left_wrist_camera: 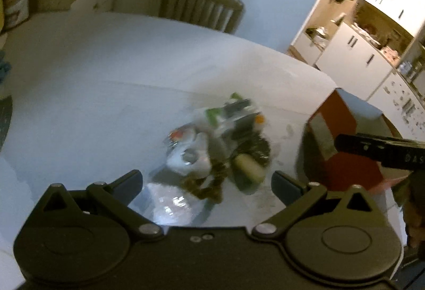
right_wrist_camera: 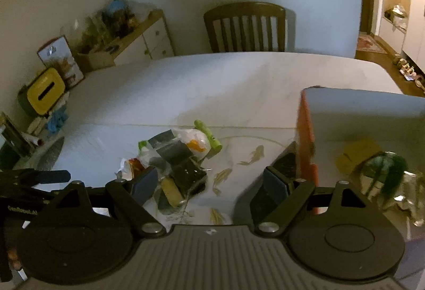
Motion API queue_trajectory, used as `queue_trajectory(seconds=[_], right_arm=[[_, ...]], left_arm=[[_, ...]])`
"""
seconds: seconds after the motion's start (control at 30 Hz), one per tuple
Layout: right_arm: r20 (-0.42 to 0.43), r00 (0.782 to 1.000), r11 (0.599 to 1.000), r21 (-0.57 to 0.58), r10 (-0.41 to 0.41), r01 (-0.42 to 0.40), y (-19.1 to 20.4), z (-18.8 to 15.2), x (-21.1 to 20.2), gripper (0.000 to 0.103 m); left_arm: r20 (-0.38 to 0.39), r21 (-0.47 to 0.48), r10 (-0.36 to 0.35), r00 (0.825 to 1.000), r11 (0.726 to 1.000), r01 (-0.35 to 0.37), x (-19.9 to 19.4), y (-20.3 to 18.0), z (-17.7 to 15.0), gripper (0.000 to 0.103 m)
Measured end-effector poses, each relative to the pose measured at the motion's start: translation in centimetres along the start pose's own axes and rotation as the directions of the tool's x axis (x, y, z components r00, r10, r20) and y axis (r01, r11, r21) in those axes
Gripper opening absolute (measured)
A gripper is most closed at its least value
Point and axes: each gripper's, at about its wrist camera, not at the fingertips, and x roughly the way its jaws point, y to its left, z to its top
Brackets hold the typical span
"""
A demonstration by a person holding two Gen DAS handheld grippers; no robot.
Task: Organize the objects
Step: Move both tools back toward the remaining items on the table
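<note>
Both tongs, left (left_wrist_camera: pixel 207 179) and right (right_wrist_camera: pixel 209 185), gaped wide and held nothing above the pile of wrappers (right_wrist_camera: pixel 176 157) on the white table (right_wrist_camera: pixel 212 82), beside the orange box (right_wrist_camera: pixel 305 136).

A: Location type?
B: Home dining area. Indicators: white table (right_wrist_camera: pixel 212 82), wooden slat-back chair (right_wrist_camera: pixel 245 27) against the wall, sideboard with drawers (right_wrist_camera: pixel 148 40) carrying clutter.
A: Adjoining space?
B: Kitchen with white cabinets (left_wrist_camera: pixel 353 51), visible through a doorway at right.
</note>
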Motion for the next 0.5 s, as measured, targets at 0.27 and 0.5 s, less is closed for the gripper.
queue_trajectory(seconds=[0.27,0.5], right_arm=[[-0.070,0.998,0.997,-0.077,-0.004,-0.001,2.1,0.2,5.0,0.087],[-0.111,0.994,0.993,-0.118,-0.020,0.007,3.1,0.0,8.0,0.087]], left_arm=[[-0.052,0.008,0.047,0.998,0.999,-0.047,1.9,2.0,-1.8,0.103],[-0.038,0.056,0.066,0.997,0.996,-0.063,2.6,2.4,-3.2,0.102]])
